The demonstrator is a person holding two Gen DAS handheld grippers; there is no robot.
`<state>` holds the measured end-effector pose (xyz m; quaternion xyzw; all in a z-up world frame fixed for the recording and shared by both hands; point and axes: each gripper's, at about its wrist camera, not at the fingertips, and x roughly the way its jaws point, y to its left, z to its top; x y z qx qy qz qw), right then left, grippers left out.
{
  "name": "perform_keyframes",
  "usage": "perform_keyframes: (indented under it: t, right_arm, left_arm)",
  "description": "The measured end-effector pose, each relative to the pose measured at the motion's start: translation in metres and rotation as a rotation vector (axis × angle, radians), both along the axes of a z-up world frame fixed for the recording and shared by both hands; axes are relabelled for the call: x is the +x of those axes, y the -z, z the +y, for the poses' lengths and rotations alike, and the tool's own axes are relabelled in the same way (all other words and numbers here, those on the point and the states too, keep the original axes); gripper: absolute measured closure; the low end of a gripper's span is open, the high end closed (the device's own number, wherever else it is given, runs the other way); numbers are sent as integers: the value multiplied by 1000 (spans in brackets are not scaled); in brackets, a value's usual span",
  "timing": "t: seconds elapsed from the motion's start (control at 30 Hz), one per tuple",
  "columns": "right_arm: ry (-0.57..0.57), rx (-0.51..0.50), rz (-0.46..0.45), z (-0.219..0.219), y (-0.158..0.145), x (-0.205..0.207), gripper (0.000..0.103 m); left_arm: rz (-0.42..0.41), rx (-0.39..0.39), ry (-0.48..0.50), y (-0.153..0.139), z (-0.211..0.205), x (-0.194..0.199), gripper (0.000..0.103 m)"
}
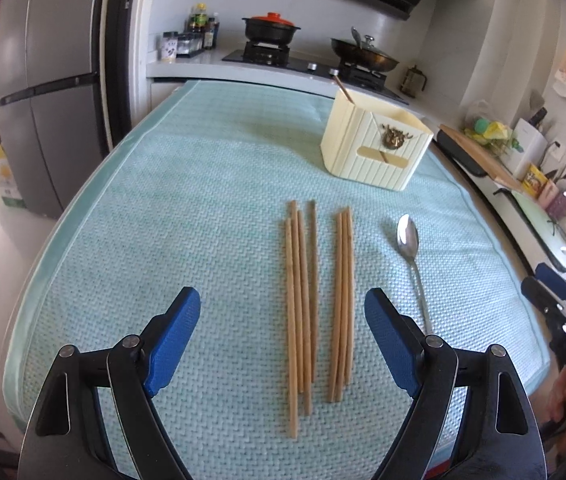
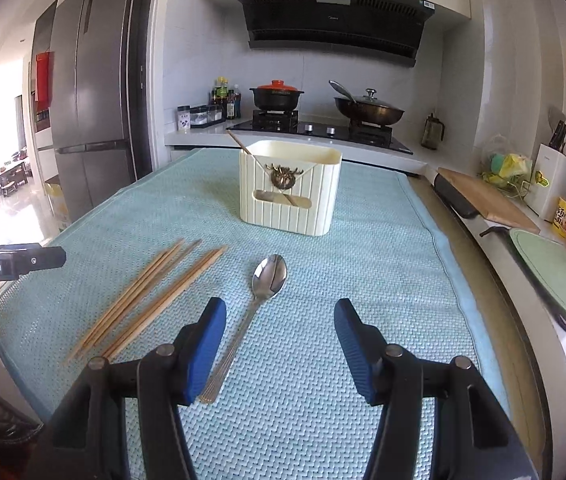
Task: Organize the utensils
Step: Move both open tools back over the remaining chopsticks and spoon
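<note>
Several wooden chopsticks (image 1: 317, 300) lie in two bunches on the teal mat (image 1: 163, 208), directly ahead of my left gripper (image 1: 283, 312), which is open and empty above them. A metal spoon (image 1: 413, 256) lies to their right. A cream utensil holder (image 1: 375, 148) with one chopstick in it stands farther back. In the right wrist view my right gripper (image 2: 281, 322) is open and empty; the spoon (image 2: 259, 300) lies just ahead by its left finger, the chopsticks (image 2: 147, 300) lie to the left and the holder (image 2: 289, 188) stands ahead.
A stove with a black pot (image 2: 277, 96) and a wok (image 2: 369, 110) stands behind the mat. A fridge (image 2: 91, 120) is at the left. A counter with a cutting board (image 2: 487, 200) and a sink tray (image 2: 555, 276) runs along the right.
</note>
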<state>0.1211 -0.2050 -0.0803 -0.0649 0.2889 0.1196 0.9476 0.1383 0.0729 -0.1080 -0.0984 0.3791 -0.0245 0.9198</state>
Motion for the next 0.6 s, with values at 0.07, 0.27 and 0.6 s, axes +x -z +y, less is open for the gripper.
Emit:
perform_keyframes:
  t: [0.07, 0.27, 0.6]
  right_arm:
    - [15, 16, 8, -2, 4, -1, 46]
    - [36, 21, 49, -2, 21, 5, 46]
    - [30, 24, 84, 2, 31, 10, 46]
  left_arm:
    - [3, 6, -3, 5, 2, 0, 17]
    - [41, 16, 0, 22, 5, 7, 18]
    - [72, 48, -10, 32, 4, 22, 18]
